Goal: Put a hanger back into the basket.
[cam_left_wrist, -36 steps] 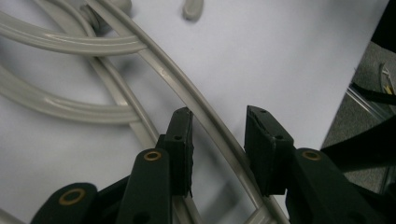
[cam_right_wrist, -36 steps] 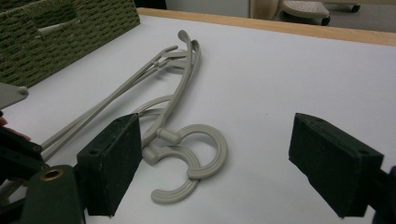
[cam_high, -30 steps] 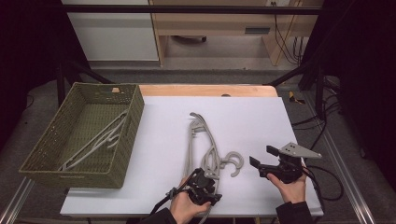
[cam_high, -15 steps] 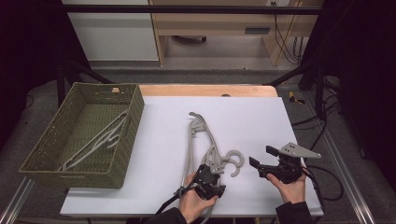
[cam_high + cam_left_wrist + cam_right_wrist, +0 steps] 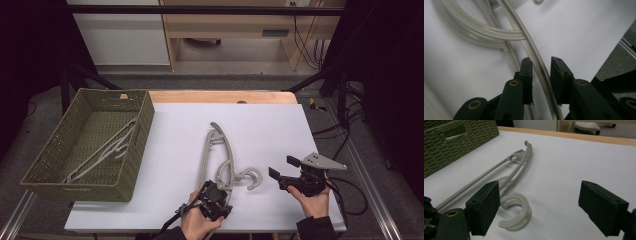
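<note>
The hangers (image 5: 216,155) lie stacked on the white table (image 5: 270,125) right of the basket (image 5: 90,145); the left gripper (image 5: 541,75), its fingers just closing around one thin arm, should squeeze fully before lifting, while the right gripper (image 5: 285,168) waits open.

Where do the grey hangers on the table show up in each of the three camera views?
High view: the hangers lie stacked at centre, hooks pointing right, near end at the left claw.
Left gripper view: one hanger arm runs up between the jaws, with small gaps either side.
Right gripper view: left of centre, stretching away toward the basket.
Shared landmark: the white table sheet.
</note>
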`<action>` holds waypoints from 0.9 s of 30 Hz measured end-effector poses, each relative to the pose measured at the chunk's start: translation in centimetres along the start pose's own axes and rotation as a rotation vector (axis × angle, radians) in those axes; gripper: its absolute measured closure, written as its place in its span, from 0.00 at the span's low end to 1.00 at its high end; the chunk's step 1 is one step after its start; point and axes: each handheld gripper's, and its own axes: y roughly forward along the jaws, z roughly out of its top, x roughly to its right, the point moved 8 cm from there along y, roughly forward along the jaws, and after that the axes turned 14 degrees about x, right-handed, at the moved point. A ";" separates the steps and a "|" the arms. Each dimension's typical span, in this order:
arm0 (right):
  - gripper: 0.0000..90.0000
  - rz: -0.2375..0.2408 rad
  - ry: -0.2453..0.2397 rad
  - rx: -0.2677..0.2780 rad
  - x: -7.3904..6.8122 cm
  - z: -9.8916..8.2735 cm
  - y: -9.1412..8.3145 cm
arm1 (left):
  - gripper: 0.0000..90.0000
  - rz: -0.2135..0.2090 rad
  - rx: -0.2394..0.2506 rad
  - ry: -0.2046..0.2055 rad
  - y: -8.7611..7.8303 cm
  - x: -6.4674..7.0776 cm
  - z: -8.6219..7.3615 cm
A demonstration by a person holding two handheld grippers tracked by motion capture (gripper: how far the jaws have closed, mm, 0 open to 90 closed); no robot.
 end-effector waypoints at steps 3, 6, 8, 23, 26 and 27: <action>0.20 -0.007 0.008 0.006 0.1 0.2 -0.1 | 0.86 -0.052 -0.012 -0.016 -1.3 -0.1 -0.7; 0.20 -0.005 0.009 0.014 0.1 0.3 -0.2 | 0.90 -0.070 -0.025 0.025 -2.1 0.2 -1.6; 0.20 -0.005 0.010 0.014 0.1 0.3 -0.3 | 0.91 -0.053 -0.024 0.100 -2.4 0.3 -2.1; 0.21 -0.006 0.018 0.038 0.5 0.6 -0.6 | 0.91 -0.168 0.101 0.183 -7.2 0.2 -0.9; 0.21 -0.012 0.024 0.042 0.6 0.6 -0.7 | 0.91 -0.163 0.133 0.200 -8.5 0.1 -0.2; 0.21 -0.016 0.017 0.038 0.8 0.5 -0.7 | 0.92 -0.159 0.139 0.209 -8.9 -0.1 0.1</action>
